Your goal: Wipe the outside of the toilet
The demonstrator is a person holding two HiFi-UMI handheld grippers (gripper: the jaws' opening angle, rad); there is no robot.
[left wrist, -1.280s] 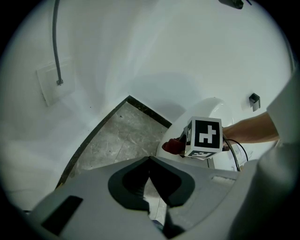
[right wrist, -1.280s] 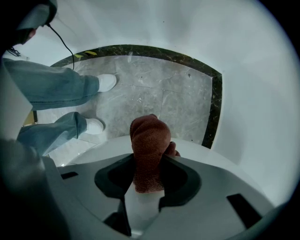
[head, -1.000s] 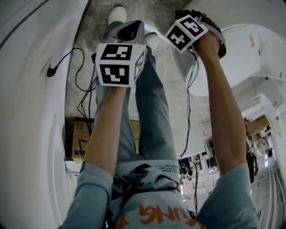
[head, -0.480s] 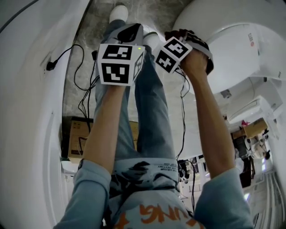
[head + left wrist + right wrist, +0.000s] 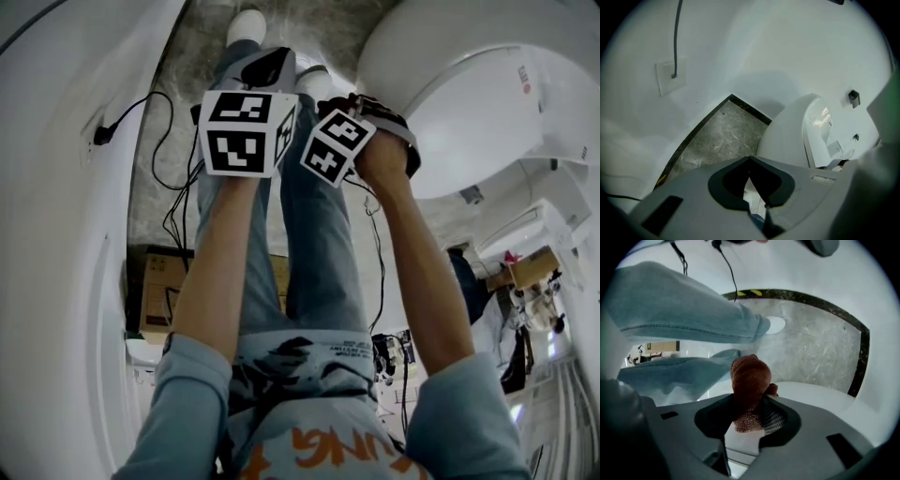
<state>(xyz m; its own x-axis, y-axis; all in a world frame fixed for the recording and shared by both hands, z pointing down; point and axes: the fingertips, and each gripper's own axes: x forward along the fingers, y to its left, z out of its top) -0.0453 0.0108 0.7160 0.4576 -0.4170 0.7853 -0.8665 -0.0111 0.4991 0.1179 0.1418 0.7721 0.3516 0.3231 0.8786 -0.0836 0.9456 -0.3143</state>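
Toilet (image 5: 487, 103) — white, smooth and rounded — fills the upper right of the head view, standing on a grey stone floor (image 5: 722, 136) close to a white wall (image 5: 754, 51). I stand beside it, looking steeply down past my own jeans (image 5: 319, 244) and white shoes (image 5: 246, 23). My right claw (image 5: 750, 416) is clenched on a rust-brown cloth (image 5: 749, 378). The cloth bulges past the jaw tips as a rounded wad, so the soft bundle, not the hard plastic, would meet the porcelain. In the right gripper view the wad sits just above the toilet's pale curved edge (image 5: 820, 397); I cannot tell whether it touches. I judge the claw is held low at the bowl's near side to work along the outer shell. My left claw (image 5: 750, 160) is closed, tips meeting, nothing between them. It hangs just beside the right one and apart from the bowl — probably kept out of the way, since one cloth does the wiping. Its view looks across the floor to the toilet's flank (image 5: 785, 136) and a cable (image 5: 676, 33) running down the wall to a socket plate (image 5: 671, 77)
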